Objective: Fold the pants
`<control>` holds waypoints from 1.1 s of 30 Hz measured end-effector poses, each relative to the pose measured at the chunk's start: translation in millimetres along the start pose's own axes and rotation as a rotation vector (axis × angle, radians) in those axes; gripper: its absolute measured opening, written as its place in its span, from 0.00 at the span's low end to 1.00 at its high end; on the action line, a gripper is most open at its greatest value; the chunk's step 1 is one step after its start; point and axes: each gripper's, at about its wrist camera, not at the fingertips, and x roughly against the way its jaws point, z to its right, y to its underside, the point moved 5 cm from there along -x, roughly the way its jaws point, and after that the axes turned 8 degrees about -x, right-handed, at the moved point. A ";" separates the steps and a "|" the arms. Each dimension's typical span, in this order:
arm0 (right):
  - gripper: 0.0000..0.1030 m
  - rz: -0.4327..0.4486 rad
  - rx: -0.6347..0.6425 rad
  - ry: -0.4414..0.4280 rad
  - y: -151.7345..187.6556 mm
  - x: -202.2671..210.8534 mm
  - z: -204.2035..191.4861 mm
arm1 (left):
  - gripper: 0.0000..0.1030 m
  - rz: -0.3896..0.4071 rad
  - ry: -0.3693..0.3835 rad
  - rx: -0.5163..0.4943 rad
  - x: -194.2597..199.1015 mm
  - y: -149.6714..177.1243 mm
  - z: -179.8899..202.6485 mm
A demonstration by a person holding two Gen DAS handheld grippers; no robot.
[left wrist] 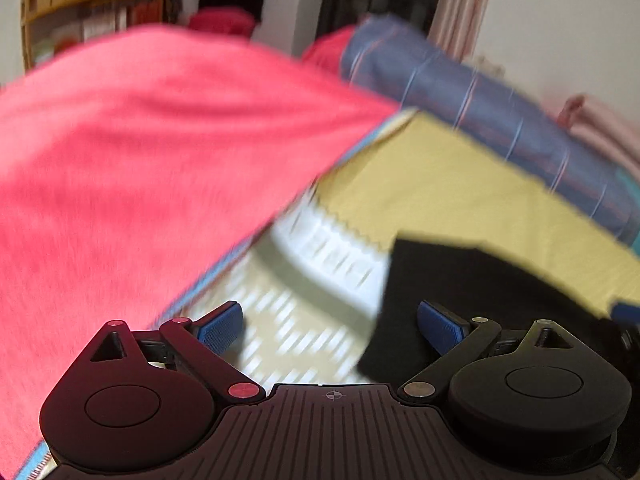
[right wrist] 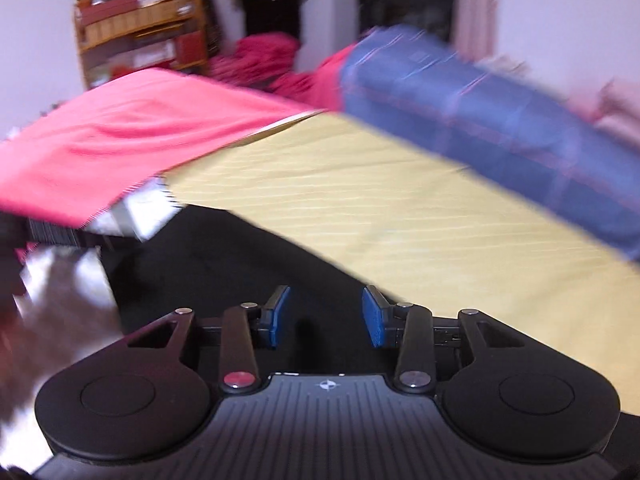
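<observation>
1. Black pants [right wrist: 224, 264] lie on the yellow sheet [right wrist: 400, 216], just beneath the right claw [right wrist: 326, 316] — jaws partly parted, holding nothing.
2. Left claw [left wrist: 330, 328] gapes wide, empty — pants at its right fingertip.
3. Risk: both views are blurred — a hurried pinch could catch the sheet too.

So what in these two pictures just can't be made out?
- Black pants: right wrist view, shape unclear, the right tool covers the near part.
- Pants: left wrist view, cut off by the right edge.
- Wooden shelf: contents too small and blurred.
- White patterned cloth: motion blur smears the print.
</observation>
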 end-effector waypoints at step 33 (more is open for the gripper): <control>0.88 0.108 0.011 0.200 31.6 23.7 -48.5 | 1.00 0.032 -0.061 -0.036 -3.8 -2.8 -5.6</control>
